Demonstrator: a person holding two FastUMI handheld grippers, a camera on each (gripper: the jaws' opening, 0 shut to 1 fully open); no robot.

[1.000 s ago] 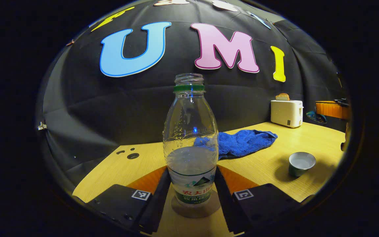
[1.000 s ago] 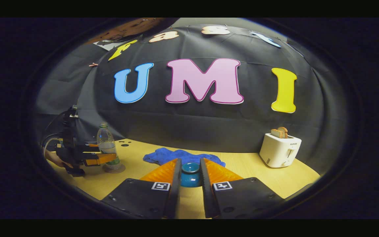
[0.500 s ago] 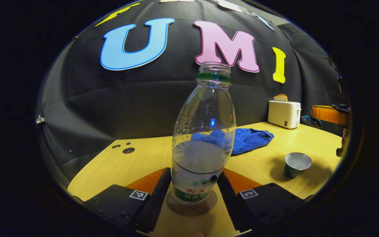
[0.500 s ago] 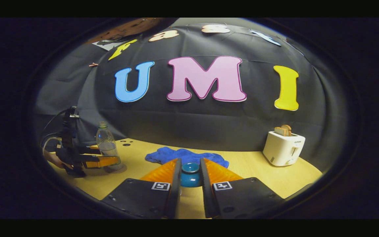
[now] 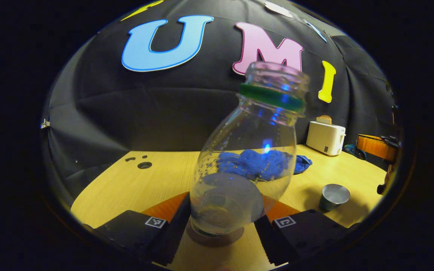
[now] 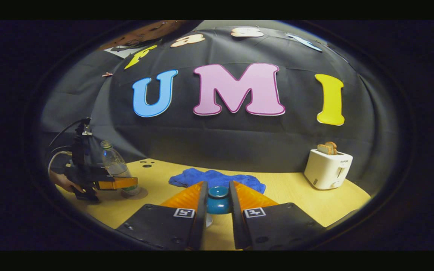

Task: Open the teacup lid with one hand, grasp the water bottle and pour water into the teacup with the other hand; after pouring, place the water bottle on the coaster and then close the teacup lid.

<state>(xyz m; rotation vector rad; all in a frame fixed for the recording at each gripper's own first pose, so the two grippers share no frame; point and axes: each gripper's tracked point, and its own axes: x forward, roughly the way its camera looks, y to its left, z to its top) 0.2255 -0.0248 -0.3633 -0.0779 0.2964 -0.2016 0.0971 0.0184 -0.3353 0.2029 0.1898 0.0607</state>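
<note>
bottle: the water bottle (image 5: pixel 245 158) sits at the centre of the left gripper view, base low on the coaster (image 5: pixel 217 238), uncapped neck up at the upper right of the frame. In the right gripper view it's a small thing at the far left.
which way it points: long axis runs from lower centre to upper right, so it's tipped over a fair bit, mouth leaning toward the cup side. Water pooled in the lower part.
left gripper (image 5: pixel 220 226): fingers clenched on the bottle down near its base, one on each side.
right gripper (image 6: pixel 217 210): fingers clamped around the teal teacup lid (image 6: pixel 217 199), bottom centre of its own view, held up off the desk (image 5: pixel 126 188) I'd say.
teacup (image 5: pixel 333 195): lower right of the left gripper view, open, well apart from the bottle.
what could go wrong: honestly the tilt worries me. No cap, grip is low, so the top-heavy bottle could swing in the fingers and slop water onto the desk or the blue cloth (image 6: pixel 217 178). If it's meant to stand on the coaster, letting go while it leans would tip it.
also: lid could slip if the squeeze eases.
</note>
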